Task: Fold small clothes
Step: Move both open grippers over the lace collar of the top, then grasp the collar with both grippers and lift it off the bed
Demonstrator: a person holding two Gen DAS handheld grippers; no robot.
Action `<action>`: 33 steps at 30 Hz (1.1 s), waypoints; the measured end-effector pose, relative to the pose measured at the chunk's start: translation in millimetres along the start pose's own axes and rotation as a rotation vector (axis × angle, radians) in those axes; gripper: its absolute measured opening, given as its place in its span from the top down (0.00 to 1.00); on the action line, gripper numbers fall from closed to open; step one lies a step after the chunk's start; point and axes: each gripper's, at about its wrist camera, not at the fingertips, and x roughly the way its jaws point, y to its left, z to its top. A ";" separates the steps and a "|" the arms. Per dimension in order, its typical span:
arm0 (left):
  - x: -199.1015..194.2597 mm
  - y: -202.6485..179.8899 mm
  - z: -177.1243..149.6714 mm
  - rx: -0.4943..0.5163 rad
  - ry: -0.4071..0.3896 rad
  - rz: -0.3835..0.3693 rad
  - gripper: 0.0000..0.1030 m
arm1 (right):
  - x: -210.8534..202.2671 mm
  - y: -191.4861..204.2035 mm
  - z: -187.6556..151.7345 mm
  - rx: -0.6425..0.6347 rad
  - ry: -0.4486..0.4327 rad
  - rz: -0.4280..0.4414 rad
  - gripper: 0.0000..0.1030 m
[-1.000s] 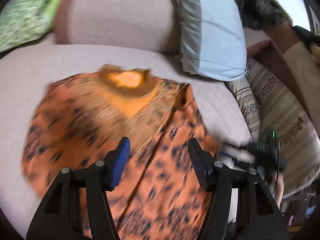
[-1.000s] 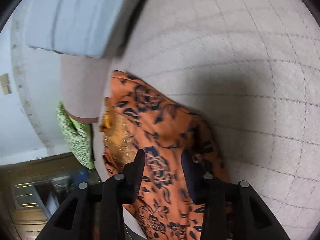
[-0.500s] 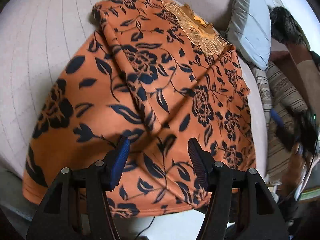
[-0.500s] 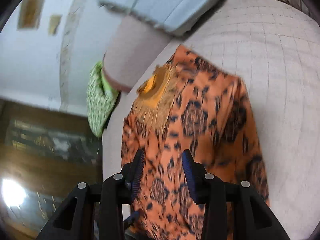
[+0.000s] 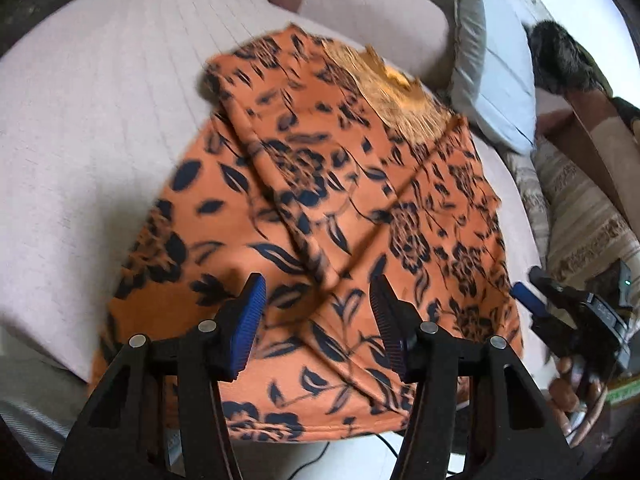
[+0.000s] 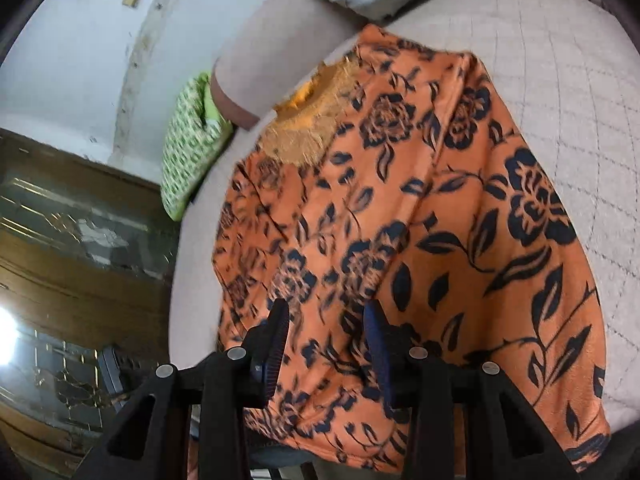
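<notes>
Garment: orange floral top [image 5: 320,208], small, gold lace neckline [image 5: 396,96] at far end, lying on the beige sofa seat [image 5: 88,120], hem hanging over the front edge
Fold state: both side panels lie turned in over the middle, ridge runs down the left-centre; looks like the lengthwise fold is in place, crosswise fold not yet done
Change: a second ago the left view was a blurred look at the top from low down, now both cameras look from above the hem, so the hands have pulled back toward the near edge
Left gripper [image 5: 316,312]: jaws apart, nothing between them, hovering over the hem
Right gripper [image 6: 324,340]: jaws apart, empty, also over the hem on its side; visible at right edge of left view [image 5: 560,312]
Meaning: likely lining up to pinch both hem corners and carry them up to the neckline
Risk: soft fabric, tucked sides may slide open on lift
Background: grey pillow [image 5: 492,80], green patterned cushion [image 6: 188,152]
</notes>
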 end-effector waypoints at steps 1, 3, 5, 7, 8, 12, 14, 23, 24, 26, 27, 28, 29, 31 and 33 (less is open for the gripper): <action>-2.4 2.2 0.6 -0.004 -0.013 0.008 0.48 | -1.2 3.5 -0.4 -0.008 -0.018 -0.006 0.64; -6.6 6.5 1.4 -0.018 -0.035 0.022 0.48 | -4.1 10.9 -1.4 -0.035 -0.056 -0.022 0.64; -8.9 8.9 2.4 -0.029 -0.045 0.025 0.47 | -2.3 16.2 -4.1 -0.045 -0.070 -0.026 0.64; -11.1 9.5 2.4 -0.036 -0.056 0.029 0.47 | -0.1 19.6 -6.8 -0.050 -0.070 -0.012 0.64; -11.8 9.4 2.9 -0.036 -0.060 0.035 0.47 | 0.1 21.4 -7.7 -0.056 -0.075 -0.006 0.64; -9.9 1.9 9.5 -0.026 -0.051 0.085 0.47 | 7.2 25.4 -11.4 -0.071 -0.040 -0.001 0.64; -9.8 -5.9 17.7 0.003 -0.035 0.082 0.47 | 11.9 27.7 -12.5 -0.081 -0.009 0.007 0.64; -23.7 -47.1 127.2 0.064 -0.100 0.056 0.44 | 15.1 41.8 18.0 -0.060 0.008 0.044 0.64; -18.2 -52.2 148.1 0.070 -0.096 0.043 0.43 | 17.3 45.7 25.2 -0.070 0.011 0.033 0.64; -3.6 -56.5 177.8 0.074 -0.069 0.007 0.43 | 23.9 54.9 48.2 -0.092 0.012 -0.005 0.64; 4.0 -57.9 189.4 0.082 -0.054 -0.002 0.43 | 28.8 59.4 64.7 -0.109 0.016 -0.031 0.64; 15.1 -58.7 204.2 0.094 -0.030 -0.007 0.43 | 32.1 61.1 74.4 -0.121 0.019 -0.044 0.64; 23.6 -57.5 215.8 0.102 -0.017 -0.005 0.43 | 36.8 63.2 88.1 -0.140 0.026 -0.069 0.64; 34.1 -51.7 234.4 0.100 -0.013 0.012 0.43 | 51.8 61.7 121.1 -0.173 0.068 -0.159 0.64; 41.6 -38.5 255.3 0.082 -0.024 0.027 0.43 | 62.1 55.9 144.7 -0.186 0.102 -0.183 0.64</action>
